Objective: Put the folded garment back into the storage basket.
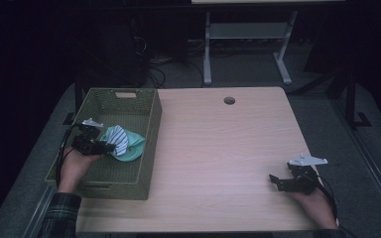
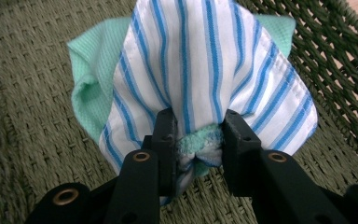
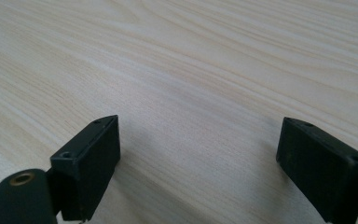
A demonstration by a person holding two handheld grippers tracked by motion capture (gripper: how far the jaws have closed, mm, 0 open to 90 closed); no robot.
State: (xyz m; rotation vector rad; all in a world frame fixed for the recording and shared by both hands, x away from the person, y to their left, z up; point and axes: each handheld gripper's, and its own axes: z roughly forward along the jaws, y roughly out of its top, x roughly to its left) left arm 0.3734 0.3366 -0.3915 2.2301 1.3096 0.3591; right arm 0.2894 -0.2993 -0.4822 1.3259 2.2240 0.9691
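Observation:
A bundle of cloth, white with blue stripes (image 2: 205,70) over a mint green towel (image 2: 86,88), lies inside the green woven basket (image 1: 144,163) at the table's left. My left gripper (image 1: 104,147) is shut on the bundle (image 1: 124,142), its jaws pinching a fold of striped and green fabric (image 2: 198,144) above the basket floor. At the table's right front my right gripper (image 1: 274,179) rests low over the bare wood, open, with nothing between its fingers (image 3: 91,158).
The light wooden table (image 1: 218,144) has a round cable hole (image 1: 229,100) near its far edge. The basket's woven walls (image 2: 345,60) rise close around the cloth. Beyond the table stand a white desk frame (image 1: 248,44) and cables on a dark floor.

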